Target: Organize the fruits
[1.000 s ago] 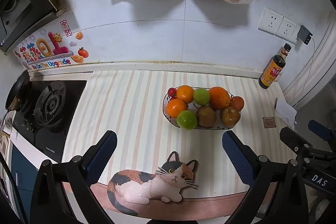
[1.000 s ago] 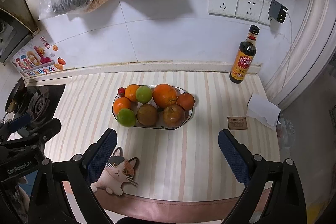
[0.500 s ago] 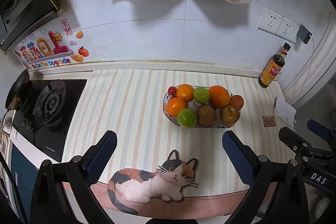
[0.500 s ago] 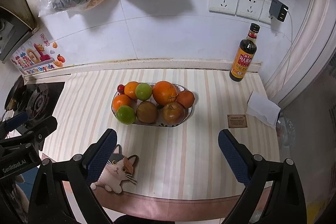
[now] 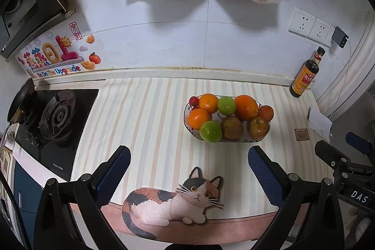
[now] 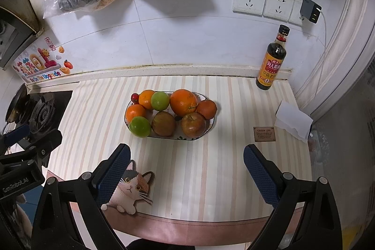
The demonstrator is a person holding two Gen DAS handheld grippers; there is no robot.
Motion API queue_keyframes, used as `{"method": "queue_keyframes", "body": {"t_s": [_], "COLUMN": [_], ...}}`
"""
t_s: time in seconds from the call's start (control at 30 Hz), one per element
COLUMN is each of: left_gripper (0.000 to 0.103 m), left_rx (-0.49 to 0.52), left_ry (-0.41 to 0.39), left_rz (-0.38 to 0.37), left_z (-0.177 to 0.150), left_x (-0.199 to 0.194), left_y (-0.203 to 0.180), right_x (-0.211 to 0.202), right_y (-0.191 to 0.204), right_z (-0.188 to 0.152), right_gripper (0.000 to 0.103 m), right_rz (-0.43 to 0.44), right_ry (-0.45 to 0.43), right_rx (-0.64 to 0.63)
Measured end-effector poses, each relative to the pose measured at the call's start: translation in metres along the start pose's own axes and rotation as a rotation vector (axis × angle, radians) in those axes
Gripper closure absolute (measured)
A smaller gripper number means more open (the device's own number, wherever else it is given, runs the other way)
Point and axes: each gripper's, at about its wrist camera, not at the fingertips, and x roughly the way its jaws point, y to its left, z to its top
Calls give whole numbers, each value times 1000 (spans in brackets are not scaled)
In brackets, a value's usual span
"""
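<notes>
Left gripper (image 5: 188, 166) first, through its own camera: blue pads spread wide, nothing between them, hovering over the striped mat (image 5: 150, 123) short of the bowl (image 5: 187, 109). And the bowl is the landmark here. Every fruit in sight sits inside it: oranges (image 5: 245, 107), two green fruits (image 5: 210, 131), two brownish ones (image 5: 231, 127), a small red one (image 5: 194, 100) tucked at the far left rim. Off the bowl's left lies the gas hob (image 5: 57, 114); off its far right, against the wall, the sauce bottle (image 5: 304, 75); nearer the camera than the bowl, the cat on the mat's edge (image 5: 173, 200).

Over to the right wrist view: right gripper (image 6: 186, 164), fingers likewise parted and empty, held back from the bowl's near rim. Same picture, fruit piled in the bowl, none loose on the mat around it. A folded paper (image 6: 294, 122) rests to the bowl's right.

So this fits either a pile waiting to be sorted or a bowl just filled; hard to call. If any fruit is gripped, my advice: come down from above, straddle one round fruit at its widest, close gently, because neighbours touch and could roll.
</notes>
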Motion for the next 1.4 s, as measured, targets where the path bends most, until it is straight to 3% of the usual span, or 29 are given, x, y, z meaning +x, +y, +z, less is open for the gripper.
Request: {"method": "queue_keyframes", "body": {"t_s": [1.4], "left_gripper": [0], "left_rx": [20], "left_ry": [-15], "left_rz": [-15], "left_z": [1], "left_x": [-4], "left_y": [-4], "right_x": [-5], "right_y": [-5], "right_z": [1], "right_gripper": [4], "right_rz": [3], "right_ry": [0], "right_rx": [-1]}}
